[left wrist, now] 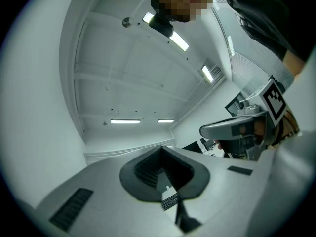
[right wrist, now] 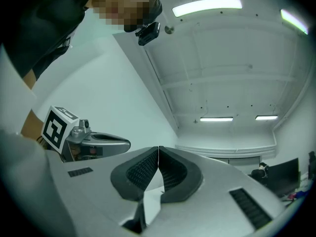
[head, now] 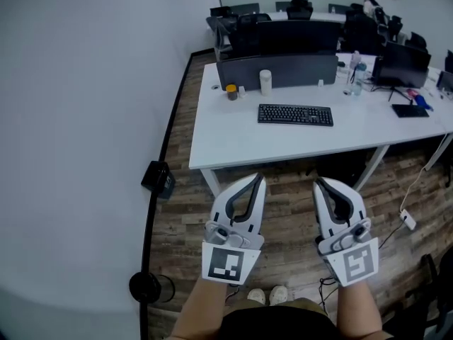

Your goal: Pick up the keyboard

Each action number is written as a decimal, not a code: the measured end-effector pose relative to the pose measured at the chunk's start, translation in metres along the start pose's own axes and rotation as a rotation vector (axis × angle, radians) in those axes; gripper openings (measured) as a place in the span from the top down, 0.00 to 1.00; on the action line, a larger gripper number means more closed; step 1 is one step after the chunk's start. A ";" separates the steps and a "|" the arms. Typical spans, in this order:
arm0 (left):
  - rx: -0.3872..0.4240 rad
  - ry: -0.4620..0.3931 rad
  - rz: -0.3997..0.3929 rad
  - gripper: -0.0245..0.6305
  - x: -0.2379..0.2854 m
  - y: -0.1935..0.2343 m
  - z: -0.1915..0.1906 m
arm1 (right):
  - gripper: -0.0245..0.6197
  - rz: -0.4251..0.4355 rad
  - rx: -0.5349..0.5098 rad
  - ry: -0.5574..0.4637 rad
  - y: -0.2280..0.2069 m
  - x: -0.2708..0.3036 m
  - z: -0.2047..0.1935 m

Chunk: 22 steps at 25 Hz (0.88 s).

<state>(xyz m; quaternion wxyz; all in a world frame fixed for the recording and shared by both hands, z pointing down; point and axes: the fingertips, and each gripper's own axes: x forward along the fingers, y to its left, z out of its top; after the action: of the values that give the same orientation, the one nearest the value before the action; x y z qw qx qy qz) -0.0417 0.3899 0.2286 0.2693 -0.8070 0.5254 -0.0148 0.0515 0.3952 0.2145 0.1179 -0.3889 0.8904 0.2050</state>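
Holding left tool [head: 260,178], right tool [head: 318,182], both pressed together | one keyboard [head: 295,115] | one desk [head: 228,137]

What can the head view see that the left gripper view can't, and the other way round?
Only the head view shows the wooden floor and the person's shoes. Only the left gripper view shows the ceiling lights. Both show the black keyboard, though the left gripper view catches just a sliver of it past the left claw. Both also show the right claw. Both claws are shut and empty.
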 end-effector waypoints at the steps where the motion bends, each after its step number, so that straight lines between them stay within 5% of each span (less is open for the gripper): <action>1: -0.001 -0.001 0.003 0.95 0.000 -0.002 0.000 | 0.91 0.002 0.001 -0.005 -0.001 -0.002 0.000; 22: 0.025 -0.010 0.023 0.95 0.022 -0.022 0.009 | 0.91 0.004 -0.003 -0.054 -0.033 -0.019 -0.003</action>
<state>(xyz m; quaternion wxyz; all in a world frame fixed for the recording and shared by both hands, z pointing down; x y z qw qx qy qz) -0.0105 0.3815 0.2252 0.2821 -0.7976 0.5330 -0.0141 0.0885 0.3859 0.2157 0.1411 -0.3815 0.8874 0.2170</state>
